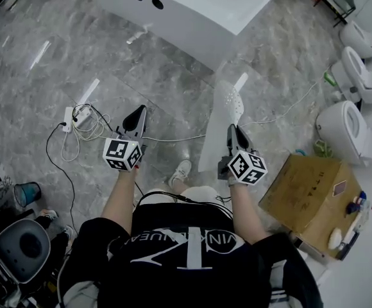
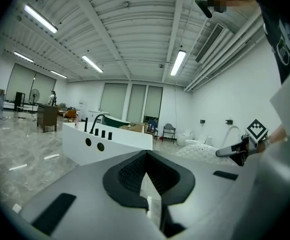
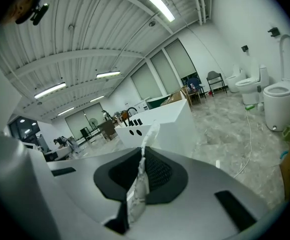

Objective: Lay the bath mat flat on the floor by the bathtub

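Note:
A pale, see-through bath mat [image 1: 231, 101] with a dotted patch hangs as a long strip from my right gripper [image 1: 234, 129], above the grey marble floor [image 1: 45, 76]. In the right gripper view the jaws are shut on a bunched fold of the mat [image 3: 139, 189], and a tip of it sticks up past them. My left gripper [image 1: 137, 113] is held level to the left, apart from the mat, its fingers together. Its own view shows only a thin pale sliver between the jaws, and the mat [image 2: 205, 151] beside the right gripper [image 2: 235, 151]. The white bathtub [image 1: 192, 11] stands ahead.
A power strip with coiled cables [image 1: 77, 117] lies on the floor at the left, and a white cable [image 1: 282, 114] runs to the right. A cardboard box [image 1: 308, 194] and toilets [image 1: 349, 130] are at the right. A chair [image 1: 19, 249] and a small bin [image 1: 25, 192] are at the lower left.

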Tool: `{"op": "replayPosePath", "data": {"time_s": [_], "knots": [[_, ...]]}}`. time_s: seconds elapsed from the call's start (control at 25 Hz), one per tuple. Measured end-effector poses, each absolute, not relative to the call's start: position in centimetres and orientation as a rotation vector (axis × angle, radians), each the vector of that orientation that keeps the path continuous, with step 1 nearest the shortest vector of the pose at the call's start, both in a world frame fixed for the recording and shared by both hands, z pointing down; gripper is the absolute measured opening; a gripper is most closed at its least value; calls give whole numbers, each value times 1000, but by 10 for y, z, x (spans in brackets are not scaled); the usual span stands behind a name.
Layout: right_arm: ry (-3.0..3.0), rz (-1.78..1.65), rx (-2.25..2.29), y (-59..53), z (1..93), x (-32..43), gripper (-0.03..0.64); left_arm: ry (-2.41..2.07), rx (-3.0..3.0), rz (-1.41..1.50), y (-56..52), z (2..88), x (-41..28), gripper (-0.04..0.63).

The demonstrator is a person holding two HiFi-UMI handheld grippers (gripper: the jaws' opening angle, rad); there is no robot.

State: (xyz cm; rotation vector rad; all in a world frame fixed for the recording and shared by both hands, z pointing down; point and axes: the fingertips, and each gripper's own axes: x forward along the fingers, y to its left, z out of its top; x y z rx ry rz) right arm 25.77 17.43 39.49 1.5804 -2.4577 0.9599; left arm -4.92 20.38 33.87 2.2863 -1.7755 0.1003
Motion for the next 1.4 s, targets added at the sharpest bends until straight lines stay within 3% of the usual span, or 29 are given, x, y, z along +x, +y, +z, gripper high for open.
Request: {"op": "replayPosePath", "data": {"time_s": [0.44, 0.88, 1.4], "knots": [[-2477, 969, 1553, 104, 398, 208, 37, -1745, 2284, 131, 137, 354, -86, 14], [-2306, 1077, 1723, 31, 436, 159, 37, -1449, 2439, 271, 6, 401, -107, 14], [-2289, 1204, 1745, -77, 508, 18, 37, -1264, 2471, 287, -111, 494, -177, 14]]}}
